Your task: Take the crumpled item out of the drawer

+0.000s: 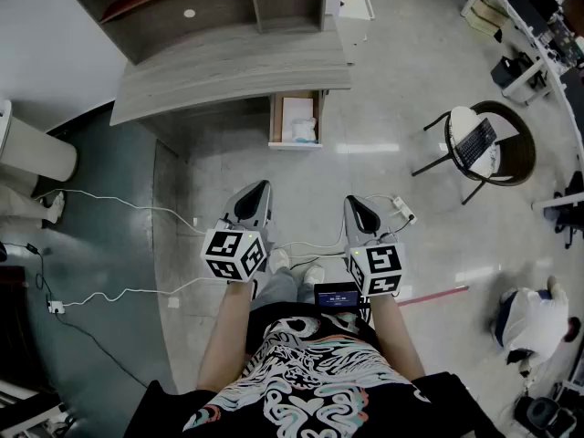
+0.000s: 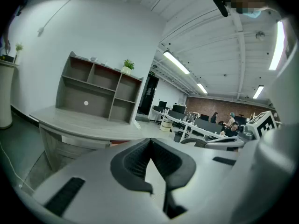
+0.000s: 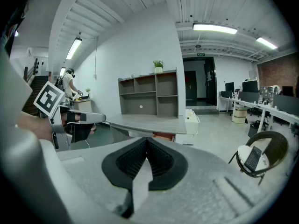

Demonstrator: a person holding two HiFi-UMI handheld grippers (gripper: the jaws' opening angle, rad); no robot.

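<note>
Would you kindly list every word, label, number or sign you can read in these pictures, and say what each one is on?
No text is legible in any view.
Green sign above the doorway: too small to read.
Small lit screen at the person's waist: print too small to read.
Marker cubes: black-and-white square patterns, no letters.
</note>
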